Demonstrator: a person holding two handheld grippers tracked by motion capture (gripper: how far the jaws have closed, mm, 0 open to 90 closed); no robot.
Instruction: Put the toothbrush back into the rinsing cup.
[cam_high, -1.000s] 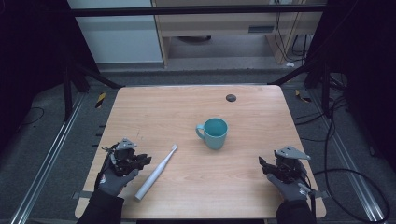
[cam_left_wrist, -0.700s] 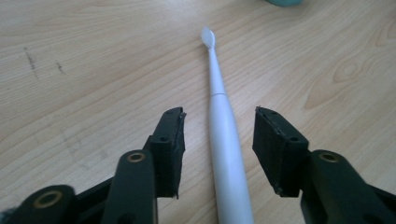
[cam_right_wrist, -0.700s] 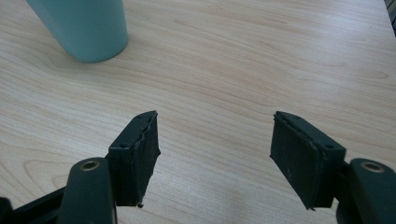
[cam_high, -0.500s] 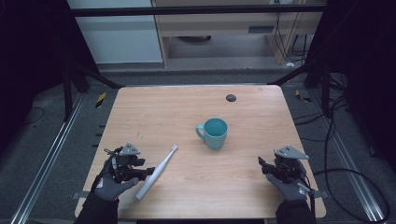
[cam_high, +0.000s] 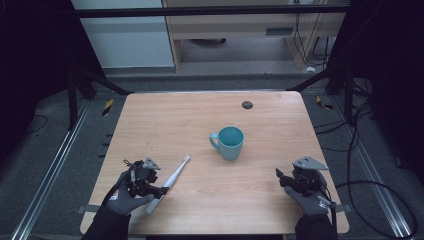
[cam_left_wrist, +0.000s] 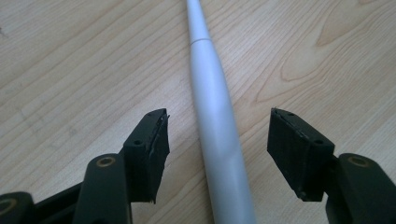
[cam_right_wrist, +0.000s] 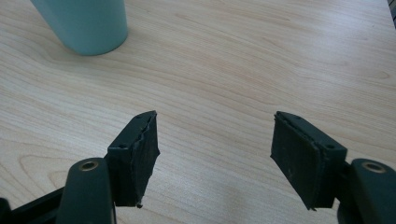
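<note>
Left gripper (cam_left_wrist: 218, 135) low at the table's (cam_high: 200, 120) near-left, jaws spread wide on either side of the white toothbrush (cam_left_wrist: 217, 135), neither pad touching it. Toothbrush flat on the wood, head angled toward the teal mug (cam_high: 229, 142) at centre. Right gripper (cam_right_wrist: 215, 154) near-right, jaws apart over bare wood, holding nothing, mug well ahead.

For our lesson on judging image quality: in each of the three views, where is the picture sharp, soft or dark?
High view: table evenly lit, surroundings nearly black, mug slightly soft. Left gripper view: white handle and woodgrain fairly sharp, soft sheen along the handle. Right gripper view: woodgrain crisp, faint shadow under the open jaws.
</note>
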